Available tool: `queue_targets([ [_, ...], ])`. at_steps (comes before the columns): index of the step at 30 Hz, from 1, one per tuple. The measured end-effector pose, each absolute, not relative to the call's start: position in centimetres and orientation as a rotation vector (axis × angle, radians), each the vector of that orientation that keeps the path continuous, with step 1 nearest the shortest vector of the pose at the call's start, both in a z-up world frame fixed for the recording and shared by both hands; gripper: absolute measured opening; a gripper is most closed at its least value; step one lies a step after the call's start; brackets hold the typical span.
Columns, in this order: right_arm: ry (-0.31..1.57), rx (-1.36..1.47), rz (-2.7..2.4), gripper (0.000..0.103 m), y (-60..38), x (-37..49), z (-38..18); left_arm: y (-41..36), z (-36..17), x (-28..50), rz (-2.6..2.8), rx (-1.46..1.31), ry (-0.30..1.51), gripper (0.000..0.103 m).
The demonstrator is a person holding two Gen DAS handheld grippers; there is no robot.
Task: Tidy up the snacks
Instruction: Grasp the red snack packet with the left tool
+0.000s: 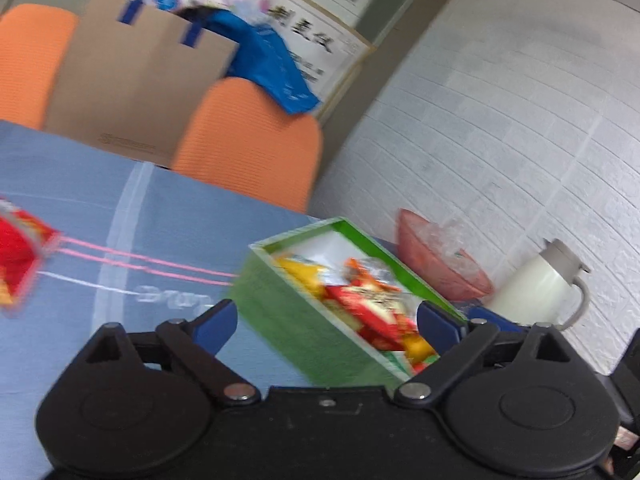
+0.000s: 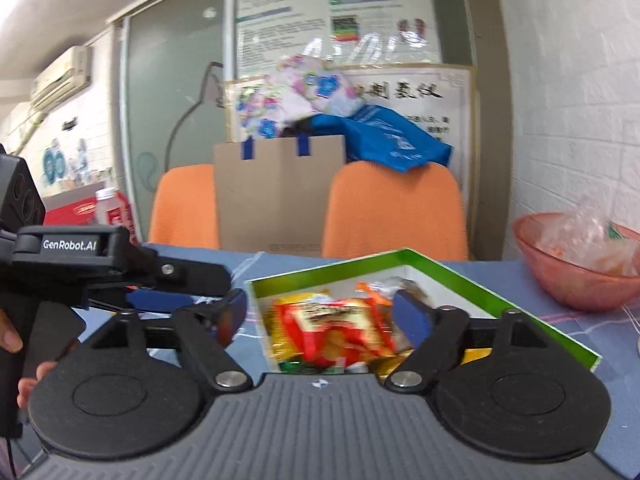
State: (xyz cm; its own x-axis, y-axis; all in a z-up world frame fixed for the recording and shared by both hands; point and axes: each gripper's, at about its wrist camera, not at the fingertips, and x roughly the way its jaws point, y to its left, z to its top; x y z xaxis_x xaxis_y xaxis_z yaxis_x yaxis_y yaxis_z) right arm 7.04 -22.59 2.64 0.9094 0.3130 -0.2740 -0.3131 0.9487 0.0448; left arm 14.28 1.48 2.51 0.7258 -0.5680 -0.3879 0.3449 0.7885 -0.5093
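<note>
With several snack packets (image 2: pixel 340 328) already piled in the green box (image 2: pixel 496 292) on the table (image 1: pixel 120 208), I've got both the left gripper (image 1: pixel 324 320) and right gripper (image 2: pixel 320 316) wide open, empty, and one red packet (image 1: pixel 20 256) waits outside.

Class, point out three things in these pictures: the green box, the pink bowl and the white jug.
green box (image 2: pixel 480 280), right wrist view, on its inner green wall.
pink bowl (image 2: pixel 560 276), right wrist view, on its outer side.
white jug (image 1: pixel 536 280), left wrist view, on its body.
</note>
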Motion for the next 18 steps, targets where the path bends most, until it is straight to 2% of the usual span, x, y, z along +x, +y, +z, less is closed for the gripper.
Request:
queue_targets([
  [9,0.326,-0.048,0.417,0.103,-17.8,6.2,2.2,14.8,0.9,17.9,-0.126,-0.456,0.516,0.103],
  [16,0.400,-0.086,0.448,0.103,-15.3,5.8,0.7,19.4,-1.4,21.5,-0.032,-0.511,0.553,0.103],
  [17,0.416,-0.088,0.451,0.103,-15.1,5.9,0.6,19.4,-1.8,21.8,-0.044,-0.510,0.566,0.096],
  [18,0.431,-0.091,0.451,0.103,-14.8,6.0,0.4,19.1,-2.0,22.0,-0.065,-0.504,0.579,0.062],
])
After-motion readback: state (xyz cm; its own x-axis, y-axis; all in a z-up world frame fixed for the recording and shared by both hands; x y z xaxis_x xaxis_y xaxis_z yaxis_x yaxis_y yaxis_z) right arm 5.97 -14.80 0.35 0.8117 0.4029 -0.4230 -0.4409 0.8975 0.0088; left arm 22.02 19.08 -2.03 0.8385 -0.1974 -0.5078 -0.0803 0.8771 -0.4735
